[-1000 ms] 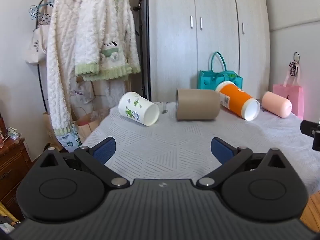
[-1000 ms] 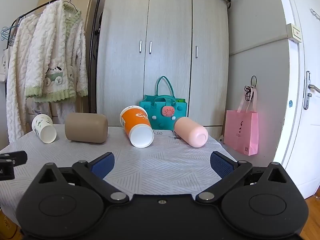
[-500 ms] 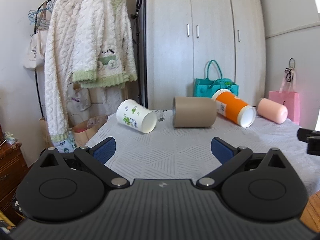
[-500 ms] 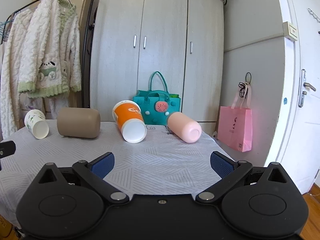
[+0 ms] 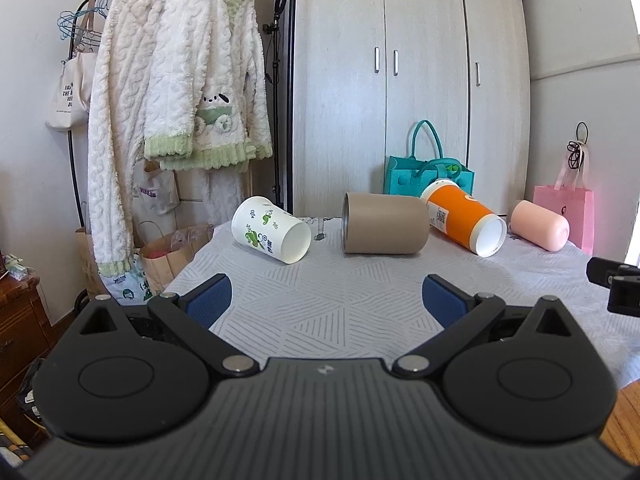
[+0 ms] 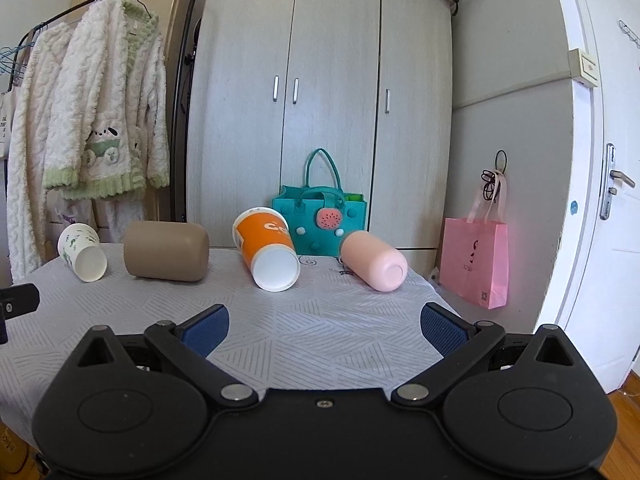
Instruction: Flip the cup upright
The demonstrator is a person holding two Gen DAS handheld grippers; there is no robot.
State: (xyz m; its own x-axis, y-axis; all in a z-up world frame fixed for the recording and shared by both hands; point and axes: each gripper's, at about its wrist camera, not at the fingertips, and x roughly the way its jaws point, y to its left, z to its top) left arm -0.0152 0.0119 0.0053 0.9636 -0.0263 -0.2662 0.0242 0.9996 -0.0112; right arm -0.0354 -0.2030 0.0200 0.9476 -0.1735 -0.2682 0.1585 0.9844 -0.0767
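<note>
Several cups lie on their sides along the far part of the table: a white cup with green leaves (image 5: 270,229) (image 6: 82,251), a tan cup (image 5: 384,224) (image 6: 166,251), an orange cup (image 5: 464,218) (image 6: 266,248) and a pink cup (image 5: 540,225) (image 6: 373,255). My left gripper (image 5: 326,300) is open and empty, near the front of the table, short of the white and tan cups. My right gripper (image 6: 322,326) is open and empty, short of the orange and pink cups.
The table has a grey patterned cloth (image 5: 352,292) (image 6: 320,312). A teal bag (image 6: 320,220) stands behind the cups before a wardrobe (image 6: 320,100). A clothes rack with robes (image 5: 172,112) is at the left; a pink bag (image 6: 474,264) and a door (image 6: 600,200) at the right.
Both grippers have tilted up and shifted slightly; the cups sit lower in both views. Both stay open and no cup has moved.
</note>
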